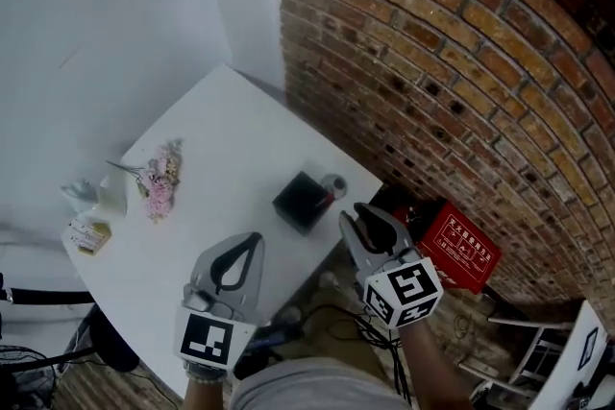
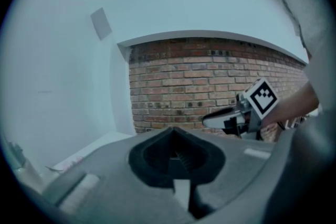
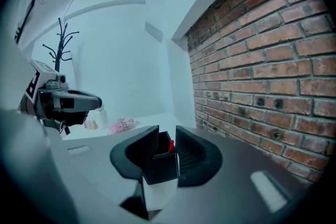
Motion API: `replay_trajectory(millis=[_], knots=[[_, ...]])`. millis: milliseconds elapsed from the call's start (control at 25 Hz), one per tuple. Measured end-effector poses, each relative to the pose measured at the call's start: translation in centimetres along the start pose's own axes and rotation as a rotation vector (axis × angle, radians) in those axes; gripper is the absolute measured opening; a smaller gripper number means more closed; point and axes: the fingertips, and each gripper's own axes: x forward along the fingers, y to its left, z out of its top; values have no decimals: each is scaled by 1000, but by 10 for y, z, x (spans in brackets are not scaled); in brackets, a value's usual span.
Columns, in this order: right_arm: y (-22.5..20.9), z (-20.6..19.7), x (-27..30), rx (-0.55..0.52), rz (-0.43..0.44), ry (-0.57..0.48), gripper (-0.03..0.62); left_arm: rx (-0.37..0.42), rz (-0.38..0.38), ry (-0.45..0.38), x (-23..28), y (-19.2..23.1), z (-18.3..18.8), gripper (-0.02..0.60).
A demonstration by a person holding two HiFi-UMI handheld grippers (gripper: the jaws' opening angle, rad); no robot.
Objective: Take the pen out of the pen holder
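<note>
A black square pen holder [image 1: 300, 202] stands on the white table [image 1: 221, 139] near its right edge. In the right gripper view the holder [image 3: 160, 168] shows in the gap between the jaws, with a red pen tip [image 3: 170, 145] sticking out of its top. My right gripper [image 1: 357, 212] is open just right of the holder and does not grip it; its jaws [image 3: 167, 131] stand apart. My left gripper [image 1: 256, 238] is shut and empty, held over the table's near edge left of the holder, its tips [image 2: 174, 129] meeting.
Pink flowers [image 1: 159, 182], a white object [image 1: 104, 197] and a small box [image 1: 88, 233] lie at the table's left side. A brick wall [image 1: 452, 62] runs along the right. A red box [image 1: 459, 245] sits on the floor below the table edge.
</note>
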Motion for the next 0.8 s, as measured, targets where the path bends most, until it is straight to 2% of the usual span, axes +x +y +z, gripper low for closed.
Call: replay_trajectory(millis=[360,800], knots=[[-4,-24,36,18,66,72,86,-29,52,28,3,7,-8,-8],[-7,-37,58,51,109,106,86,-45,90,59,6,14,-16,-8]])
